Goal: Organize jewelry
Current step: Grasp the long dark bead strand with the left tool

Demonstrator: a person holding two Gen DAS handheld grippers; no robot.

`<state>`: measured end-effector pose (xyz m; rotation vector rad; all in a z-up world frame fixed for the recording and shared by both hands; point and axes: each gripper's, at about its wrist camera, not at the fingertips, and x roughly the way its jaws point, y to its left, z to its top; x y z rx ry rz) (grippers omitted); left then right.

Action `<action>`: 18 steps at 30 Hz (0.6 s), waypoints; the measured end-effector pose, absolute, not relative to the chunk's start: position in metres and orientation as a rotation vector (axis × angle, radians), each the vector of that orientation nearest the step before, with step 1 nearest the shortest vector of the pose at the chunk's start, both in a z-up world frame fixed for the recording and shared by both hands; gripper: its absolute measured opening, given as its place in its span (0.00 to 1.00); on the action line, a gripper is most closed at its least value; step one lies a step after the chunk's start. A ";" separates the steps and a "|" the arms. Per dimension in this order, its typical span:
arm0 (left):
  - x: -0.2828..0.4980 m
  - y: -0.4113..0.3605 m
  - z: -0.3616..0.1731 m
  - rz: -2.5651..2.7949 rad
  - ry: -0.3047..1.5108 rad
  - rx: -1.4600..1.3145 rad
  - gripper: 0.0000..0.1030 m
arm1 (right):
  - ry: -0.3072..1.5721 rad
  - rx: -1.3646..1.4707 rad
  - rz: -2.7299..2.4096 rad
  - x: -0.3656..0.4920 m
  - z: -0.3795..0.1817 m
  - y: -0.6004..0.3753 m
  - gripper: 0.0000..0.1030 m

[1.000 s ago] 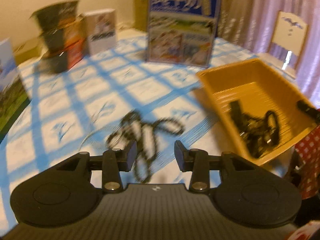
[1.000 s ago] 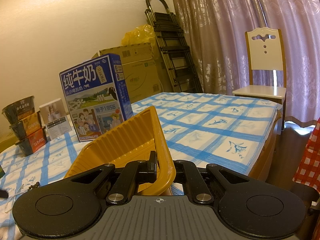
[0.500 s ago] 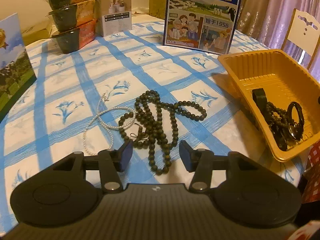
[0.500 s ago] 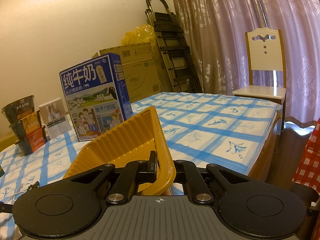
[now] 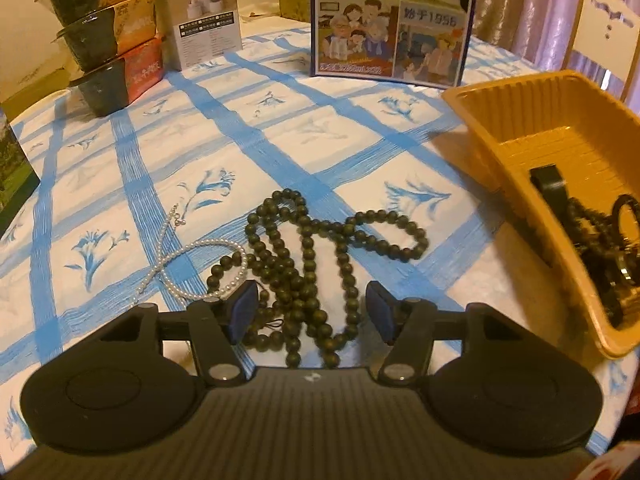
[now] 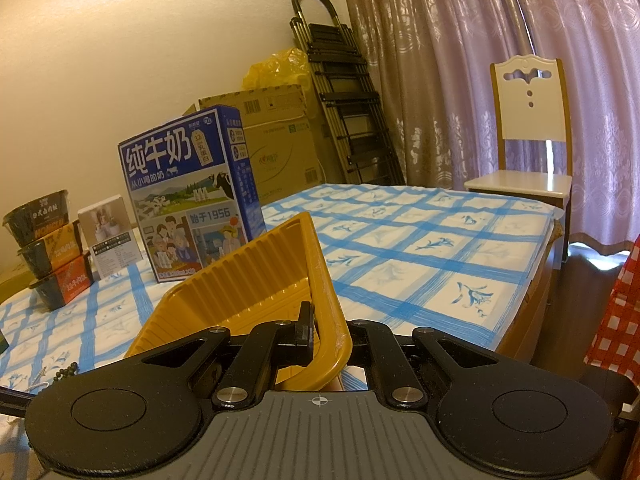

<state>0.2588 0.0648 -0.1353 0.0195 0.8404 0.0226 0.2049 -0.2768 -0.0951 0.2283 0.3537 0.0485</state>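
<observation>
Step in hand: pick-up of the dark bead necklace [image 5: 316, 264], heaped on the surface [image 5: 280, 128] left of the yellow tray [image 5: 496, 120].

Left hand-held gripper [image 5: 312, 312]: jaws have just been opening, straddling the heap, pads apparently not pressing.

Right hand-held gripper [image 6: 320, 336]: clenched on the tray's near rim, tilting it.

Next: lower, close on several strands, carry right into the tray; leave the pearl strand [image 5: 200, 260] behind.

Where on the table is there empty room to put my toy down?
Bare tablecloth lies between the milk box and the dark beads, and left of the pearl strand toward the stacked bowls. It is crowded around the beads and in the yellow tray.
</observation>
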 end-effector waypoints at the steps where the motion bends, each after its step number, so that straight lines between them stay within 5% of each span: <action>1: 0.260 0.065 -0.137 0.028 0.842 0.019 0.53 | 0.354 0.229 0.049 0.205 -0.095 -0.276 0.06; 4: 0.260 0.065 -0.140 0.028 0.835 0.010 0.48 | 0.354 0.228 0.048 0.205 -0.095 -0.277 0.06; 9: 0.258 0.057 -0.139 -0.013 0.823 0.021 0.21 | 0.353 0.227 0.048 0.205 -0.095 -0.276 0.06; 18: 0.252 0.050 -0.123 -0.071 0.797 0.051 0.10 | 0.354 0.228 0.048 0.205 -0.095 -0.277 0.06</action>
